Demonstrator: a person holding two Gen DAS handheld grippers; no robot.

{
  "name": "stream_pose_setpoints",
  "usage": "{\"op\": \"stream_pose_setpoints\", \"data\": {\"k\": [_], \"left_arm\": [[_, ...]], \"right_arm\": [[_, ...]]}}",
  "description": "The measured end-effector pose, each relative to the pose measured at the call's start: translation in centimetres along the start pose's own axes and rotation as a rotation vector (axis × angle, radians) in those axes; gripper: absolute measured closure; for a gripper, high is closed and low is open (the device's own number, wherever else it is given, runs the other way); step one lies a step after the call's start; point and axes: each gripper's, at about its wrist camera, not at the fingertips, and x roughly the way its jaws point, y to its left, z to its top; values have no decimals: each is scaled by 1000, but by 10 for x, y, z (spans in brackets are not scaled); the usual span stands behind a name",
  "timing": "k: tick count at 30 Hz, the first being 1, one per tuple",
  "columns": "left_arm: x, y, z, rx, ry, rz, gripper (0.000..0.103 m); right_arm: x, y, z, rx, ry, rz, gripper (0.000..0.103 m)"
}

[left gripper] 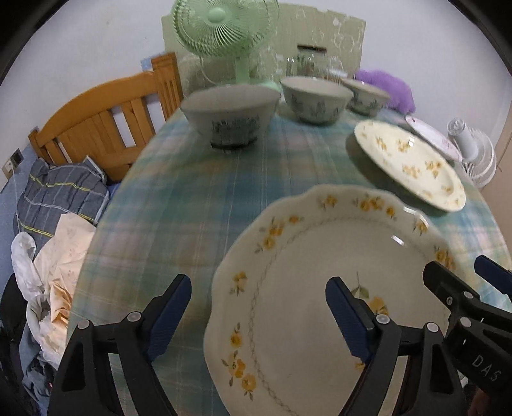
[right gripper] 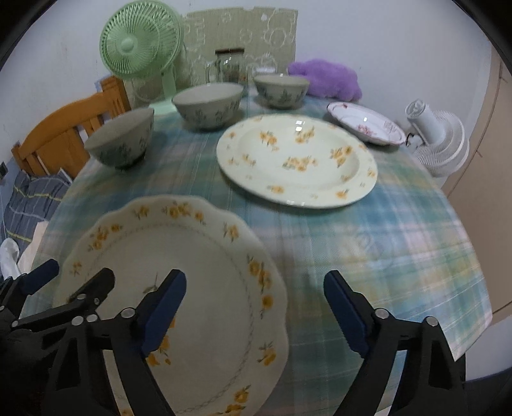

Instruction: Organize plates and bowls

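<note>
Nothing looks stacked yet: 3 bowls [right gripper: 206,104] at 12 o'clock and 3 plates [right gripper: 297,160] lie separate on the table [right gripper: 400,240], both the left gripper [left gripper: 257,315] and right gripper [right gripper: 254,312] gaping, empty.

The only readable lettering is "DAS", in pale capitals on the black body of the right tool [left gripper: 448,284], seen at the lower right edge of the left wrist view; nothing else carries legible text

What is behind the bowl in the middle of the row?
Behind the middle bowl stand glass jars, a green patterned board and the green fan alongside. The bowl's rim hides the jars' bases.
</note>
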Motion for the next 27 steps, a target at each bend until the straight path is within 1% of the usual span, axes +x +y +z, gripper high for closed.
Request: {"op": "stream_pose_setpoints", "data": {"k": [4,5,10,11,14,17,23,27], "left_arm": [[10,0,-5,11,36,-8,20],[11,0,-5,10,31,-16,21],[12,-4,-4,36,38,-54,25],[12,-4,-3,37,44,-67,26],[14,-3,0,36,56,-87,26],[16,-3,2,41,62,-91,27],[18,-1,12,42,112,-103,27],[12,0,21,36,100,-111,27]], "right_arm": [[11,2,-6,5,43,3,18],[13,2,-7,8,53,6,19],[25,4,-11,28,101,14,34],[26,4,-11,32,104,16,35],[28,4,-8,38,100,29,41],[30,6,-4,43,105,18,41],[31,7,3,45,150,-1,42],[25,10,13,36,148,-7,42]]}}
